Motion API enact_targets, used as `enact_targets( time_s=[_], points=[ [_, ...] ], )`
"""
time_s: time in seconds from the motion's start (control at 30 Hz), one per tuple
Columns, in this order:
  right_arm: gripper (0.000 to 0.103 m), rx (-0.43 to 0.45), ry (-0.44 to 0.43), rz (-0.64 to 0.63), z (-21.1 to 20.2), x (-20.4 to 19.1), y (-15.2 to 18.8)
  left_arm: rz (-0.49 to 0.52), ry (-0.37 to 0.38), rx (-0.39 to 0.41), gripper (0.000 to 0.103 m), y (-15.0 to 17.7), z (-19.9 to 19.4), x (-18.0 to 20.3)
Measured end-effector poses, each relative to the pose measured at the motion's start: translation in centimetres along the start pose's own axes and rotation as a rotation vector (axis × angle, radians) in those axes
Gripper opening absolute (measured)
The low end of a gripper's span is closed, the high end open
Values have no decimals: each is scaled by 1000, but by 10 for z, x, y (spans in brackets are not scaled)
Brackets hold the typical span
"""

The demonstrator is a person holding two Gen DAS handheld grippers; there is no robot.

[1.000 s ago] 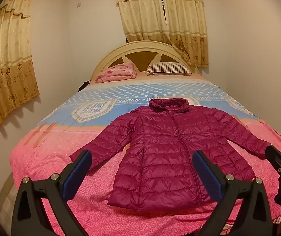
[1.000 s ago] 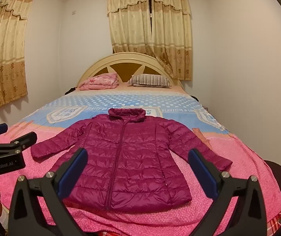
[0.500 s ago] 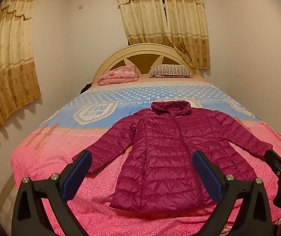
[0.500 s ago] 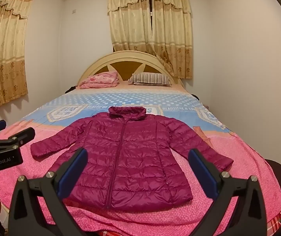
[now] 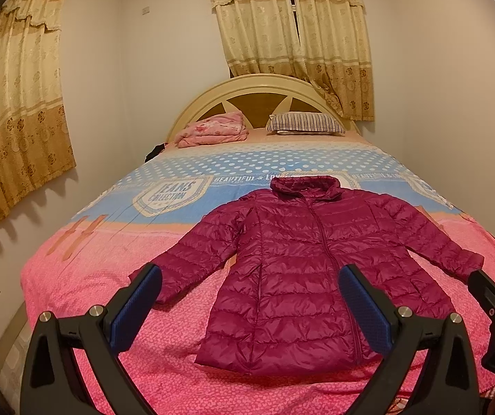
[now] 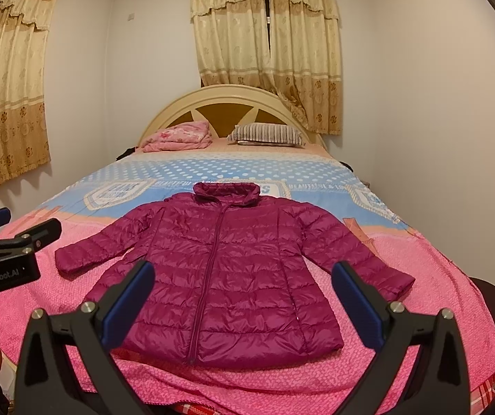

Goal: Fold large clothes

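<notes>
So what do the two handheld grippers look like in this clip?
Both match: the left gripper and right gripper have black Y-shaped frames, silver round bolts and blue textured pads on the jaws. In the right wrist view, the left one's side reads "GenRobot.AI" in white.

One jacket, one striped pillow, one folded blanket, two curtains.

Both claws are spread wide and hold nothing, the left claw level with the right claw, each seen at the edge of the other's view.
</notes>
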State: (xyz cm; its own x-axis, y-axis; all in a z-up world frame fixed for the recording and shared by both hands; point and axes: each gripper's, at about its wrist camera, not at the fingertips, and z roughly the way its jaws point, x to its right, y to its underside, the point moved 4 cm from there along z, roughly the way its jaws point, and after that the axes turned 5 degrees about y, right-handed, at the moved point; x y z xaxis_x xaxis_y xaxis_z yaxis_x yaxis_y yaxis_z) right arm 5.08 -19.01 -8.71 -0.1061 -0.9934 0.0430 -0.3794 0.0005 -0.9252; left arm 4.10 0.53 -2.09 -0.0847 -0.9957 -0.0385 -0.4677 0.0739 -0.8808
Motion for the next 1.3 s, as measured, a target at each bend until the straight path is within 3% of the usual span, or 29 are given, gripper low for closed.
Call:
enact_targets(
  time_s=[1.3],
  points=[
    [103, -15, -5, -5, 4, -3, 5, -6, -9, 2, 102, 8, 6, -4]
  ],
)
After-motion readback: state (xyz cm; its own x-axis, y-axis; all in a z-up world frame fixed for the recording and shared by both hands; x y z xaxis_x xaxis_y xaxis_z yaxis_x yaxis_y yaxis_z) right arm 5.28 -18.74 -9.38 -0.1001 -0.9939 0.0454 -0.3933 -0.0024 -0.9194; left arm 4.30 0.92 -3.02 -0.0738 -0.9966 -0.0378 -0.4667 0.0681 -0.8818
